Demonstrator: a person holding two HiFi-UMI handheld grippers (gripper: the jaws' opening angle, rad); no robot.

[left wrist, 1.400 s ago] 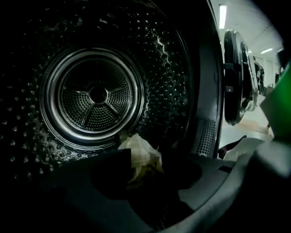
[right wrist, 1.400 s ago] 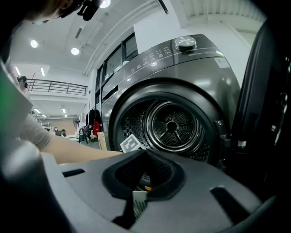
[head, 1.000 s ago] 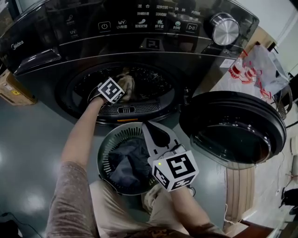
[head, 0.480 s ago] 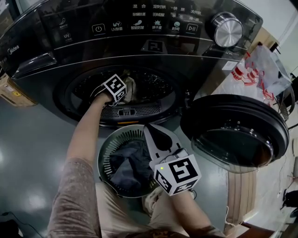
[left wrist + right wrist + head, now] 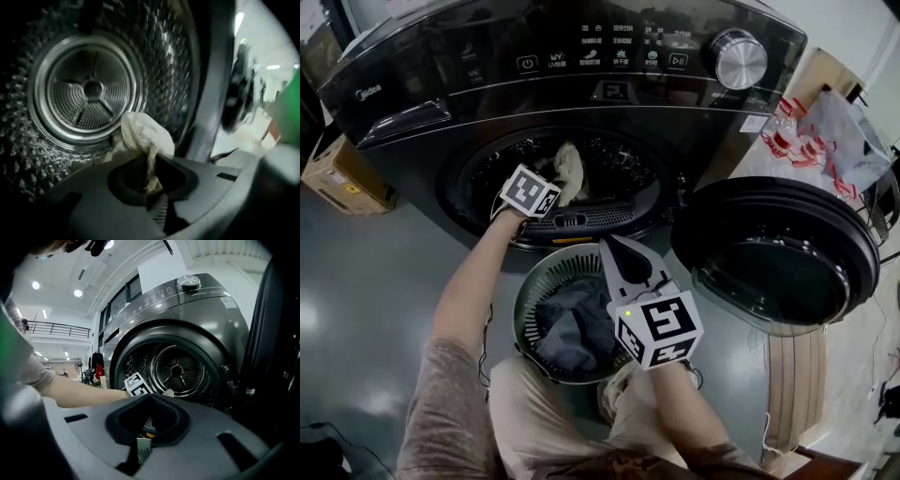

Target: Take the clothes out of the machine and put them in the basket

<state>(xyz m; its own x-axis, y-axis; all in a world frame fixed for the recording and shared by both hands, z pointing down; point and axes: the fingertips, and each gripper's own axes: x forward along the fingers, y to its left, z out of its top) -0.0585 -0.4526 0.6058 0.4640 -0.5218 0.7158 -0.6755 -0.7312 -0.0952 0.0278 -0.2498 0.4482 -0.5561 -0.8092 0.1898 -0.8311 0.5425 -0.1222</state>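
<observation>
The dark washing machine (image 5: 581, 103) stands with its drum open. My left gripper (image 5: 555, 184) is at the drum mouth; its jaws have just been closing and are now shut on a cream cloth (image 5: 570, 172). In the left gripper view the cloth (image 5: 143, 133) bunches up above the jaws (image 5: 151, 164) and a strip of it is pinched between them, in front of the steel drum (image 5: 91, 89). My right gripper (image 5: 617, 251) hangs shut and empty over the round grey basket (image 5: 528, 286), which holds dark clothes (image 5: 572, 323). The right gripper view shows its shut jaws (image 5: 149, 404) pointing at the drum (image 5: 180, 371).
The machine's round door (image 5: 778, 253) hangs open to the right, close to my right gripper. A cardboard box (image 5: 342, 173) sits on the floor at the left. A plastic bag (image 5: 825, 131) lies at the far right. The person's knees are just behind the basket.
The left gripper has closed on the cream cloth and drawn back from deep in the drum towards its mouth, lifting the cloth. The right gripper has stayed over the basket.
</observation>
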